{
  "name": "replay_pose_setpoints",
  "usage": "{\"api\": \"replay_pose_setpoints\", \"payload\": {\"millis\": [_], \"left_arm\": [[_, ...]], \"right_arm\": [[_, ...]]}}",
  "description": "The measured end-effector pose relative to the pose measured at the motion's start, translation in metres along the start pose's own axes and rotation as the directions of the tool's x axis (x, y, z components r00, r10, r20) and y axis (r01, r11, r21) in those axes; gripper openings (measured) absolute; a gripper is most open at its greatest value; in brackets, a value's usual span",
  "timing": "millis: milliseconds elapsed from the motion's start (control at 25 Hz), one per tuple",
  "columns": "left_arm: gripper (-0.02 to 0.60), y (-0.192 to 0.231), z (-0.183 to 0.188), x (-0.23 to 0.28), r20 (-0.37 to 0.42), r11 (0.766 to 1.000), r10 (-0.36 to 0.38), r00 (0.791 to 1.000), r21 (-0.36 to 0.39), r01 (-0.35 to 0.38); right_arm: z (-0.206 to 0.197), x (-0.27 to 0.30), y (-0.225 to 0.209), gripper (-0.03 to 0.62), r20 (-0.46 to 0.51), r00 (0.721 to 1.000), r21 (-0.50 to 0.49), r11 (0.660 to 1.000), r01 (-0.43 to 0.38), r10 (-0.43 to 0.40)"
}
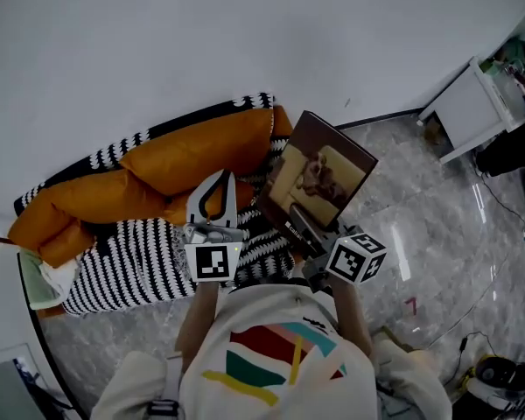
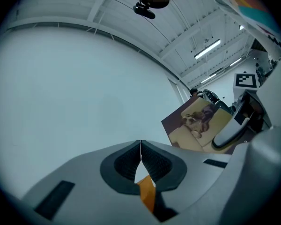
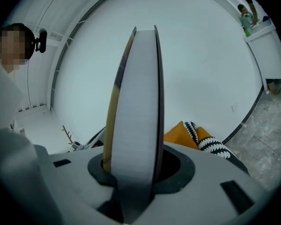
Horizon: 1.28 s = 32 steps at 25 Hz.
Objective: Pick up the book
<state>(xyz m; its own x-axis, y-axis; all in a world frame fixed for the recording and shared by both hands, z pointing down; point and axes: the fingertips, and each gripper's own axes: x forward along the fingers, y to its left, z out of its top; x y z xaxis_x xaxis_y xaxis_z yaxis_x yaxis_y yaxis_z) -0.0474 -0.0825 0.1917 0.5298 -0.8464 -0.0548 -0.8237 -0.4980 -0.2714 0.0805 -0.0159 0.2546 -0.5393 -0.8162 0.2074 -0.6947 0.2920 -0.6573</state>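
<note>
Book (image 1: 319, 178) clamped by near edge in right gripper (image 1: 304, 232), page edge on to its camera, dog-pic cover tilted up. It's up in air over right end of sofa (image 1: 192, 160), off cushions and striped blanket (image 1: 131, 265). Left gripper (image 1: 217, 182) jaws pressed together, nothing in them, just left of book, not touching. Bare wall (image 1: 201, 42) on far side. Loads of open floor (image 1: 437, 226) to right, white table (image 1: 468, 112) well off at far right.

The person wore a white shirt (image 1: 276, 357) with red, teal and yellow stripes. The left gripper (image 1: 220, 177) and right gripper (image 1: 300, 227) were pale grey with black ribbed pads (image 2: 126, 163). Each bore a black-and-white marker cube (image 1: 213, 262).
</note>
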Motion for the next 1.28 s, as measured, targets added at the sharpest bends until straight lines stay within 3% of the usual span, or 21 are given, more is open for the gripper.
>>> {"api": "replay_pose_setpoints", "payload": {"millis": [280, 520, 1280], "left_arm": [[0.008, -0.005, 0.008, -0.001, 0.01, 1.0, -0.01, 1.0, -0.002, 0.01], [0.008, -0.004, 0.013, 0.004, 0.02, 1.0, -0.001, 1.0, -0.004, 0.001], [0.008, 0.009, 0.006, -0.012, 0.002, 0.998, 0.062, 0.998, 0.006, -0.062]], "right_arm": [[0.012, -0.001, 0.004, 0.158, 0.026, 1.0, -0.018, 1.0, -0.006, 0.006], [0.017, 0.0, 0.007, 0.158, 0.001, 1.0, -0.131, 0.991, 0.017, -0.017], [0.014, -0.002, 0.004, 0.158, 0.002, 1.0, -0.106, 0.994, 0.006, -0.006]]}}
